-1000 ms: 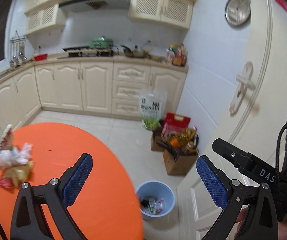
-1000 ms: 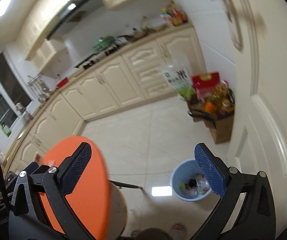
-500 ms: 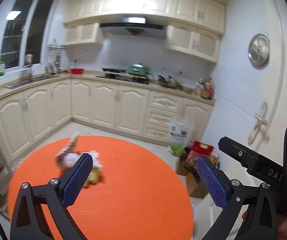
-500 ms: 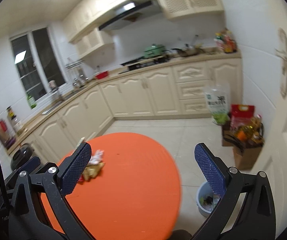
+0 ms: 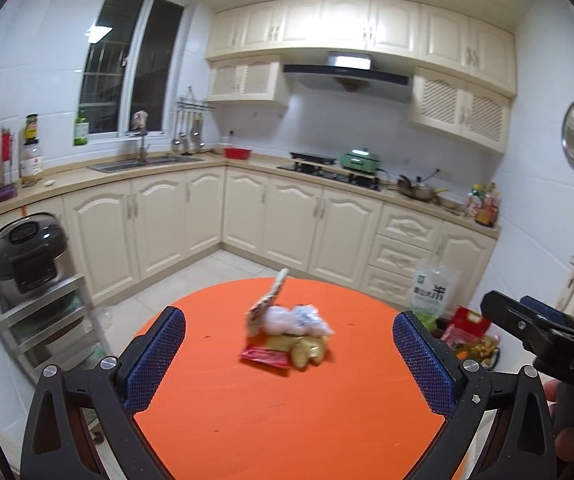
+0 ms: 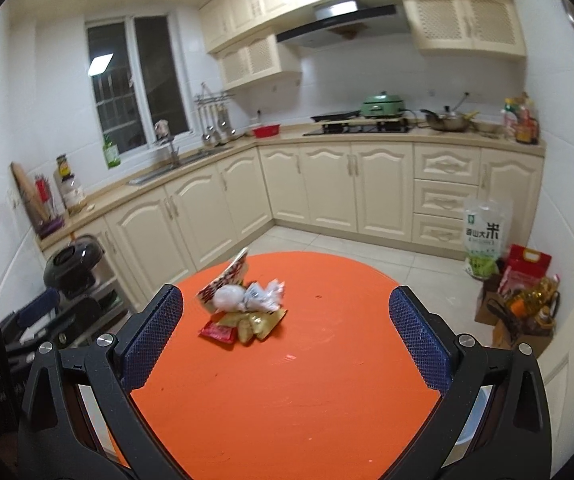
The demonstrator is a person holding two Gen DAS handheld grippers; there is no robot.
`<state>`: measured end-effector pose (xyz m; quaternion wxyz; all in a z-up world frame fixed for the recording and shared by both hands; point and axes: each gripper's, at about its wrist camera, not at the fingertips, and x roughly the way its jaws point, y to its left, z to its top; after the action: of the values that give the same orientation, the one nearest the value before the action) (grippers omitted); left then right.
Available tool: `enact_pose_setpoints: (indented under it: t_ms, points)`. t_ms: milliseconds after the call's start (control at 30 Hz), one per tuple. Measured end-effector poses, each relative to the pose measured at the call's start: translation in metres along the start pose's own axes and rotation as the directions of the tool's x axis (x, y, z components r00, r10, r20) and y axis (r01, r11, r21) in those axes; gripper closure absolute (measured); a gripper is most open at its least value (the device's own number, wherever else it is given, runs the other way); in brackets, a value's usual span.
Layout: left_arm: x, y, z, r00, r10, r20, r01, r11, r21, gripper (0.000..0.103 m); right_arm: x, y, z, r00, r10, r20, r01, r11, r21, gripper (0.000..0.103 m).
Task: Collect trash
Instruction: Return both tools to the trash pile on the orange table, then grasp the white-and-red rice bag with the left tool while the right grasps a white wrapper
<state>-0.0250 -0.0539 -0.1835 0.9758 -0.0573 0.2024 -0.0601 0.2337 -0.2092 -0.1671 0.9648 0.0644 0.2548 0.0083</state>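
Note:
A small pile of trash [image 5: 287, 336] lies near the middle of a round orange table [image 5: 287, 420]: crumpled white paper, a red wrapper, yellow wrappers and a propped-up printed packet. It also shows in the right wrist view [image 6: 243, 308] on the table [image 6: 287, 400]. My left gripper [image 5: 289, 364] is open and empty, above the table's near side, short of the pile. My right gripper [image 6: 287, 340] is open and empty, likewise short of the pile. A sliver of the blue bin [image 6: 473, 416] shows at the table's right edge.
Cream kitchen cabinets [image 5: 247, 216] run along the far walls. A rice cooker on a metal rack [image 5: 31, 256] stands left of the table. A rice bag [image 6: 487, 236], a red box and a cardboard box of bottles [image 6: 527, 308] sit on the floor at the right, by the door.
Both grippers swung from looking down at the floor and blue bin to facing the table; the trash pile is now centred ahead. Both stayed open.

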Motion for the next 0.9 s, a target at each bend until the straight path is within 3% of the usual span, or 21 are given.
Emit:
enact_pose_setpoints:
  t_ms: [267, 467, 900]
  points:
    - [0.019, 0.002, 0.003, 0.996, 0.026, -0.082, -0.028, 0.999, -0.028, 0.001, 0.034, 0.013, -0.011, 0.997, 0.007, -0.081, -0.009, 1.0, -0.03, 0.0]
    - [0.076, 0.008, 0.034, 0.987, 0.032, -0.156, -0.039, 0.998, -0.04, 0.001, 0.078, 0.004, -0.017, 0.987, 0.003, -0.158, -0.008, 0.999, -0.037, 0.0]
    - [0.266, 0.014, 0.117, 0.952, 0.098, -0.289, -0.099, 0.995, 0.012, 0.001, 0.208, -0.007, -0.027, 0.942, 0.024, -0.334, -0.039, 0.998, -0.04, 0.0]
